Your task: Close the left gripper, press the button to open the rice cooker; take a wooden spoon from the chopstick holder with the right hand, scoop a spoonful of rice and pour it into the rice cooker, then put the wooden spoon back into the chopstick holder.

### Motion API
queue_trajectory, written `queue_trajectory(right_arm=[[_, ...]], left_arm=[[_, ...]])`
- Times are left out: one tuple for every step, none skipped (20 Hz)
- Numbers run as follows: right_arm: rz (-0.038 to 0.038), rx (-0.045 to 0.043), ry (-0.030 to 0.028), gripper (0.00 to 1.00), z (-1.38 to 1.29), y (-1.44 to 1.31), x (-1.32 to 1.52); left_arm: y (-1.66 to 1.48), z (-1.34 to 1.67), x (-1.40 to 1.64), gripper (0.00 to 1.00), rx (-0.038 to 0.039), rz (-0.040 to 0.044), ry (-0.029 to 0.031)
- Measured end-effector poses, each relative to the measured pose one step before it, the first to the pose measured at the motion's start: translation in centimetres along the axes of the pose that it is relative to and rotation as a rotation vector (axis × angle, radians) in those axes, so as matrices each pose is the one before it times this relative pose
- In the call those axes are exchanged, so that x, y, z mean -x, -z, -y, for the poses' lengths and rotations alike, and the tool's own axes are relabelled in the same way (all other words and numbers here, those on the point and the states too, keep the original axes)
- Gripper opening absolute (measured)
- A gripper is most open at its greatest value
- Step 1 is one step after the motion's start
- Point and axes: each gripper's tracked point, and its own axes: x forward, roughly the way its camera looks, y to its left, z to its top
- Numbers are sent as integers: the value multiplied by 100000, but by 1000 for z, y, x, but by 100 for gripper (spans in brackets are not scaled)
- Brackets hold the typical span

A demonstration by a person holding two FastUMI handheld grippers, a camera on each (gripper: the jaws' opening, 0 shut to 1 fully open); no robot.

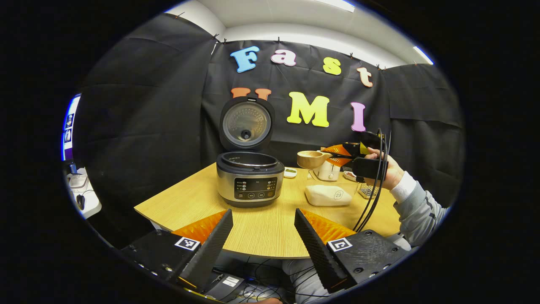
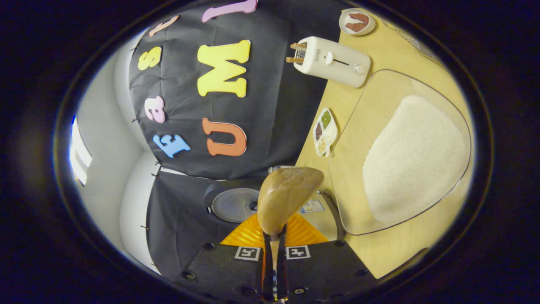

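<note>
Wooden spoon [image 2: 286, 198], stiff and probably light, sat pinched by its handle in the right gripper [image 2: 274, 253]; left gripper [image 1: 263, 236] gaped empty.

The rice cooker [image 1: 249, 179] is silver with a black control panel and black lid. The wooden spoon [image 2: 287, 197] is pale brown. White rice [image 2: 415, 156] fills a clear container [image 2: 358, 126]. The toaster [image 2: 333, 61] is white; the table [image 1: 261, 223] is light woodgrain.
</note>
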Motion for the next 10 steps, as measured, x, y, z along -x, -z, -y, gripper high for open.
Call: queue_trajectory(right_arm=[[-305,-2144,-1669,8,-631,273,-428],[310,-1038,-1037,8,-519,61,-571],[152,456,-203,8,-512,237,-335],[493,940,-185,8,-470,-12,-569],[757,1126,102,8,-504,-132,-643],[411,888,103,8,-501,-55,-652],[882,1083,294,8,-598,30,-572],[1262,1600,55,8,-582,-92,-775],[1589,2844,437,8,-509,-90,-928],[1018,4010,1404,8,-445,-1,-1083]], left_arm=[[10,-254,240,95,-82,165,-248],[-64,-161,-92,95,-58,190,-185],[54,-229,42,95,75,100,-245],[17,-220,-114,95,291,42,-287],[26,-325,76,95,501,157,-295],[-7,-171,160,95,679,260,-257],[-77,-204,133,95,598,333,-19],[-49,-234,75,95,467,341,-98],[67,-251,153,95,240,54,-245],[61,-356,79,95,126,389,-449]])
